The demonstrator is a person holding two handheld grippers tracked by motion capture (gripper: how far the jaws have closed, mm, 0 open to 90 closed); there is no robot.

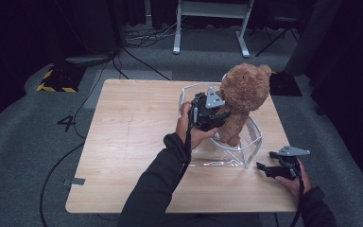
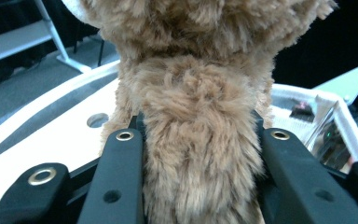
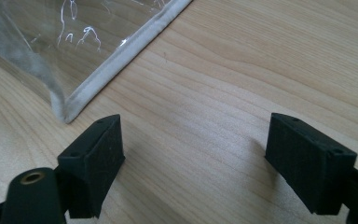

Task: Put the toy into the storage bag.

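Observation:
A brown plush teddy bear [image 1: 243,94] stands upright inside a clear, soft-walled container with a white rim [image 1: 251,150] on the right half of the wooden table [image 1: 132,123]. My left gripper [image 1: 221,115] reaches in from the bear's left and is shut on its body. In the left gripper view both black pads press into the fur of the bear [image 2: 196,186], with the gripper [image 2: 200,135] around its middle and the container's rim [image 2: 51,93] behind. My right gripper [image 1: 261,167] rests low on the table beside the container's near right corner [image 3: 121,60]. It [image 3: 193,140] is open with only bare wood between its pads.
The table's left half is bare wood. Beyond the far edge lie grey carpet, floor cables [image 1: 142,61], a white desk frame [image 1: 210,28] and a yellow-black striped patch [image 1: 56,81]. The table's right edge lies close to my right hand.

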